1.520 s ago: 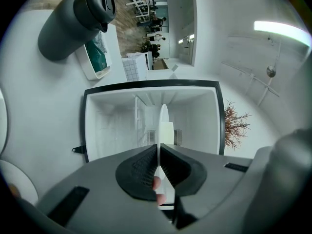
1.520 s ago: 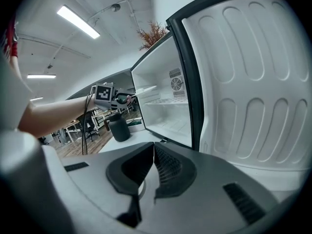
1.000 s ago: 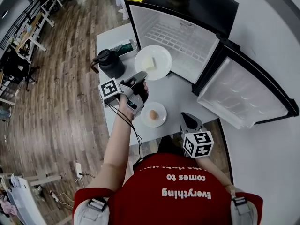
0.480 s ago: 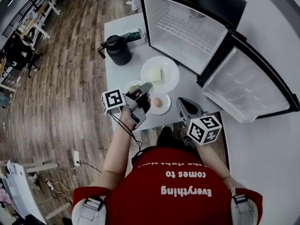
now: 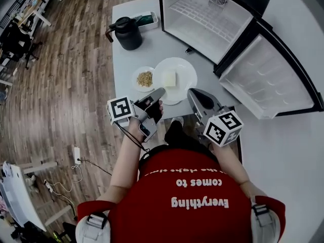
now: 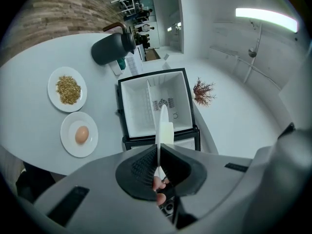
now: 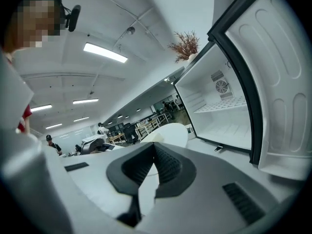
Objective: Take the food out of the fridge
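Left hand-held gripper (image 5: 158, 94) clamped on plate (image 5: 181, 69) rim, food block (image 5: 168, 79) on it, held over counter (image 5: 132, 54) outside emptied fridge (image 5: 202, 19), right hand-held gripper (image 5: 192, 92) closed empty beside; set-down step probably, next needs level lowering clear of grain plate (image 5: 145, 78), then release.

The only print that can be read is on the red shirt (image 5: 197, 196), bottom middle of the head view: white words, upside down to the camera, "Everything" and "comes to". A further line nearer the collar is folded and unreadable.
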